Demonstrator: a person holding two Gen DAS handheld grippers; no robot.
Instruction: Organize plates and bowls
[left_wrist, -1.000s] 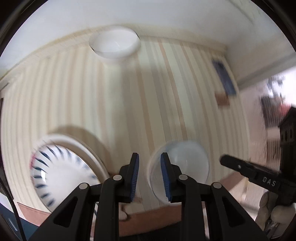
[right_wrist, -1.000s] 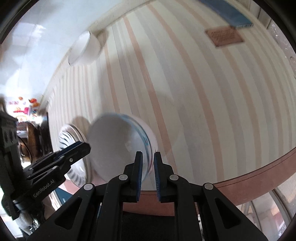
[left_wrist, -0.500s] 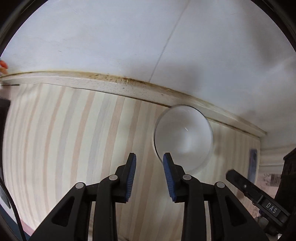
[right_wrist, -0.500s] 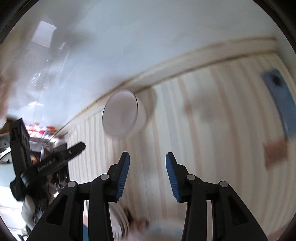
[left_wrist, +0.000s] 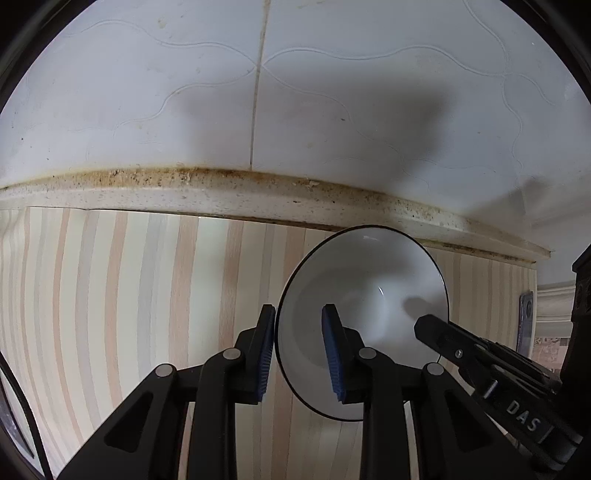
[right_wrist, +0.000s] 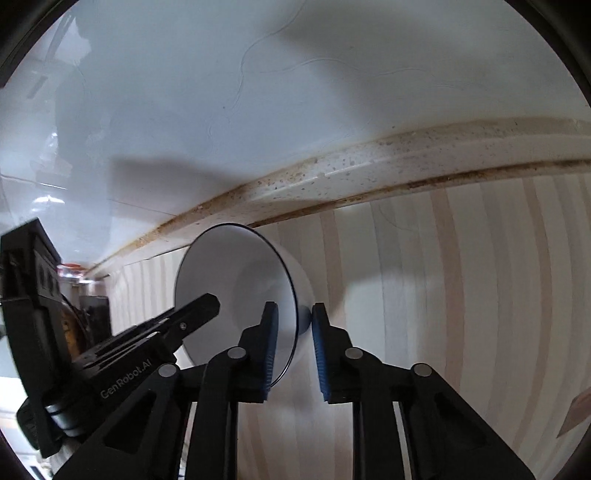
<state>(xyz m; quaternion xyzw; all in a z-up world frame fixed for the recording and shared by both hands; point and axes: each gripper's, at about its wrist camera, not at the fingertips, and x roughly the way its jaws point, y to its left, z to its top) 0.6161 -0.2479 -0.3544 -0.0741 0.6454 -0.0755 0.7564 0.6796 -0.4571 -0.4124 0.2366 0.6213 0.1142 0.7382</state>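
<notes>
Bowl (left_wrist: 369, 295) near rim hidden behind left claw (left_wrist: 298, 350); small dark object (left_wrist: 526, 321) cut by right claw's body.

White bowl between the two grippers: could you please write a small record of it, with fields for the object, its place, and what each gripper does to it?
object: white ceramic bowl with a thin dark rim, upright, empty
place: on the striped beige tabletop, close to the white tiled wall
left gripper: jaws astride one side of the rim, shut on it
right gripper: jaws astride the opposite side, rim between them; they have just been closing
</notes>
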